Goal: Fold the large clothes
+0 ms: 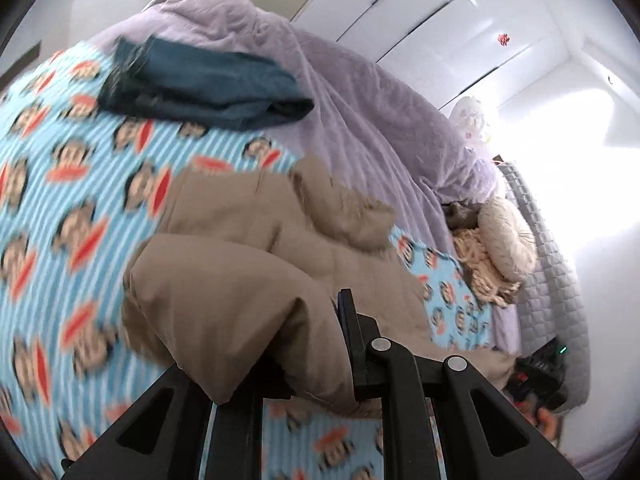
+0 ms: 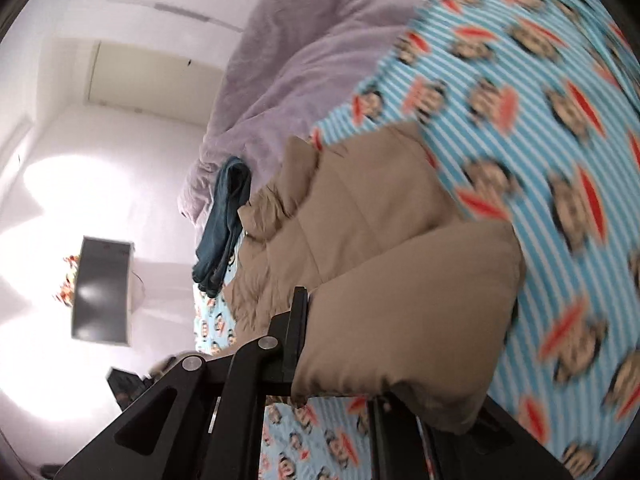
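- Left gripper [image 1: 320, 360] pinches a fold of the tan jacket [image 1: 248, 248]; right gripper [image 2: 340, 340] pinches another fold.
- Jacket lies on the bed [image 1: 60, 208], its edge lifted.
- Judged step: folding over. Next: carry both corners across evenly.

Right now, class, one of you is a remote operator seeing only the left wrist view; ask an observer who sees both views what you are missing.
Operator: Is the right gripper gripping anything?
Observer: Yes, it is shut on a fold of the tan padded jacket.
Operator: What stands beyond the bed on that side?
Observer: A dark rectangular panel, past the bed's edge.
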Demonstrator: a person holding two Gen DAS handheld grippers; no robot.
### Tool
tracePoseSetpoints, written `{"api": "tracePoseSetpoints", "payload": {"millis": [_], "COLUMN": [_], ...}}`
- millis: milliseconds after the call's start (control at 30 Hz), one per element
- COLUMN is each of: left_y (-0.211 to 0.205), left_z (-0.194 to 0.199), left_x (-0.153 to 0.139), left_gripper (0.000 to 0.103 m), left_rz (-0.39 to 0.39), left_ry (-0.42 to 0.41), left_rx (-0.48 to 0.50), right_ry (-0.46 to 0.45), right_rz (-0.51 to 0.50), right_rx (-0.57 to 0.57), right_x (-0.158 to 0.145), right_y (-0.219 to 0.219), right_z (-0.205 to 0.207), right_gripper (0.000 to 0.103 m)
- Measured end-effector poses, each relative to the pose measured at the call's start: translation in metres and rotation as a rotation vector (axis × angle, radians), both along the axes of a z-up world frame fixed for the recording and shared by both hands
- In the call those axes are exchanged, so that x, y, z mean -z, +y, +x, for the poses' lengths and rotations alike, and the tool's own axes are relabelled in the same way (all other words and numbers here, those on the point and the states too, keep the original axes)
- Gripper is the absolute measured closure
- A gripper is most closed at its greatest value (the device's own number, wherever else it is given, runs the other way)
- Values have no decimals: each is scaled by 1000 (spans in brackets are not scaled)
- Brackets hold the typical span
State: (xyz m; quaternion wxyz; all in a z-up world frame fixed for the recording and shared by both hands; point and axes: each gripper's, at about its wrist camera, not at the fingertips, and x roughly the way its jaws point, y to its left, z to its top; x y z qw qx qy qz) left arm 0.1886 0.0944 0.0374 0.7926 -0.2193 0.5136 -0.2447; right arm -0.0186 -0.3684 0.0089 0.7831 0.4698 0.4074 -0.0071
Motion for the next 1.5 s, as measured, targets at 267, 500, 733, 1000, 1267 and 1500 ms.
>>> {"api": "tracePoseSetpoints", "payload": {"millis": [267, 500, 733, 1000, 1267, 1500], "left_y": [-30, -49, -58, -60, -62, -81], "left_z": [101, 128, 144, 128, 91, 130], "left_x": [73, 134, 156, 128, 60, 98], "left_gripper": [85, 85, 85, 33, 0, 34], "left_rz": [160, 262, 261, 289, 381, 580], "left_ry": [101, 142, 143, 83, -114, -110], "left_rx": [-39, -6, 9, 33, 77, 127], "right_ry": [135, 221, 236, 237, 88, 203], "right_rz": [-92, -71, -8, -30, -138, -392], "right_rx": [-49, -46, -34, -32, -113, -247], "right_x": [35, 103, 141, 124, 58, 80], "right_y": [-23, -34, -42, -41, -25, -1], "right_z": [132, 181, 200, 193, 152, 175], "right_gripper": [94, 94, 94, 88, 30, 88]}}
